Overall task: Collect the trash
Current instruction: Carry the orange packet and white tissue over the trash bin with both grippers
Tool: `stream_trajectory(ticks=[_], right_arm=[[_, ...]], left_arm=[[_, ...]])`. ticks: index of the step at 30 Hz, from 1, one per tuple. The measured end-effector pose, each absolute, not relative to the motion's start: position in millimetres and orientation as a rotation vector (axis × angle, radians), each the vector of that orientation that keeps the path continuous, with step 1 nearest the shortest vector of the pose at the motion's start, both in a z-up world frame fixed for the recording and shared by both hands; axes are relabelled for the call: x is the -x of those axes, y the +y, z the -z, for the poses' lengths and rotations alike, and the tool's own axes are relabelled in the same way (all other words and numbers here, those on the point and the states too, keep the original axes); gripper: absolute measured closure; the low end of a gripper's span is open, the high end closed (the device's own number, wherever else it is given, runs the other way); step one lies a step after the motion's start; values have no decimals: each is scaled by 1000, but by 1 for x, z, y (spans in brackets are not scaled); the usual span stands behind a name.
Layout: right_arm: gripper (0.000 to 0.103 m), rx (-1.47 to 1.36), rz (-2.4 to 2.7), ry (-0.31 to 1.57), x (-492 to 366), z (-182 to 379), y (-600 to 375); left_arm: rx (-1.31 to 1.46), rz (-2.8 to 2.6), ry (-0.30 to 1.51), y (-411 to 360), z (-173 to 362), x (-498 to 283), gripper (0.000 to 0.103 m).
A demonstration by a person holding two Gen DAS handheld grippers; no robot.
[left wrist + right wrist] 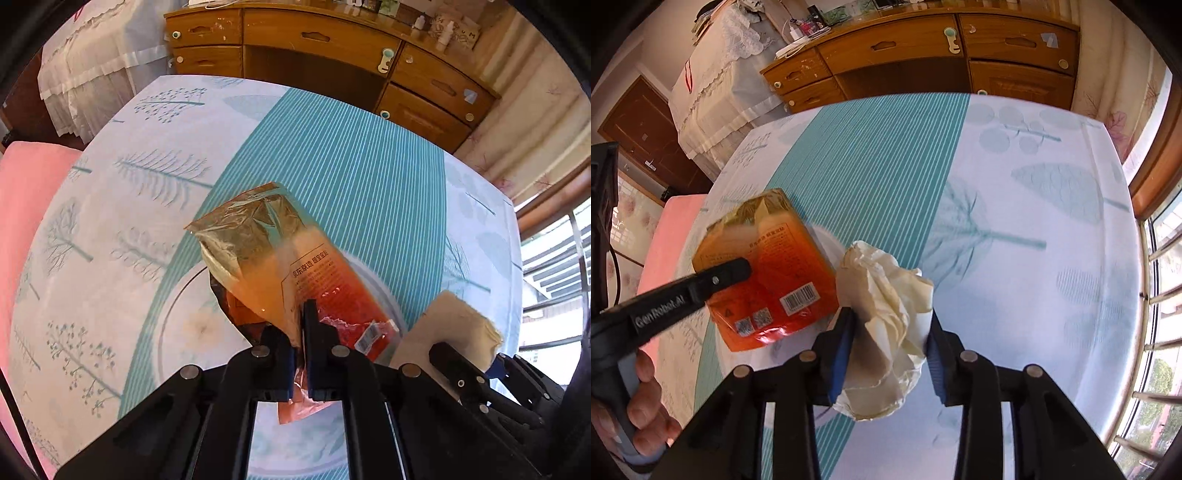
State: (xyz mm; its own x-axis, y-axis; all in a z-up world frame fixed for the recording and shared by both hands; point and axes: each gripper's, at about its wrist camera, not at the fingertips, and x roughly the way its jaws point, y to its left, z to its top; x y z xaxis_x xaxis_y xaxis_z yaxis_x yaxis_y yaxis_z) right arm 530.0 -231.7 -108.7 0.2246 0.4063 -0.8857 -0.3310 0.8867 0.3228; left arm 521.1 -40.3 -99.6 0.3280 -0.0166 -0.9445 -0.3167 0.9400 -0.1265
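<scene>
My left gripper [301, 332] is shut on an orange plastic wrapper [280, 258] with a foil top and printed text, held above a white plate [192, 325]. The same wrapper shows in the right wrist view [775, 280], with the left gripper's finger across it. My right gripper [890, 332] is shut on a crumpled cream paper tissue [886, 314], held above the table. The tissue also shows at the right of the left wrist view [454, 325].
A table with a white and teal striped tree-print cloth [1015, 206] lies below. A wooden cabinet with drawers [923, 48] stands behind it. A pink chair [26, 206] is at the left. A window with bars [1160, 295] is at the right.
</scene>
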Motion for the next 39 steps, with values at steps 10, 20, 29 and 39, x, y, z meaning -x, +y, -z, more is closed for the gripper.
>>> stream_trajectory(ticks=[10,20,29,39], right_arm=[[68,-165,-469,1198,-389,63,-213],[68,-287,-370,1113,-222,30,-173],[68,-310,-317,1209,-103,51,-141],[68,-331,-229,1444,-41,134,-148]], left_arm=[[275,-3,1165,-1,47,-393,102],[281,272,1079,53,7,-257,102],[251,445,1113,96,12,-141,102],[206,439,1290,76,88,-52,101]])
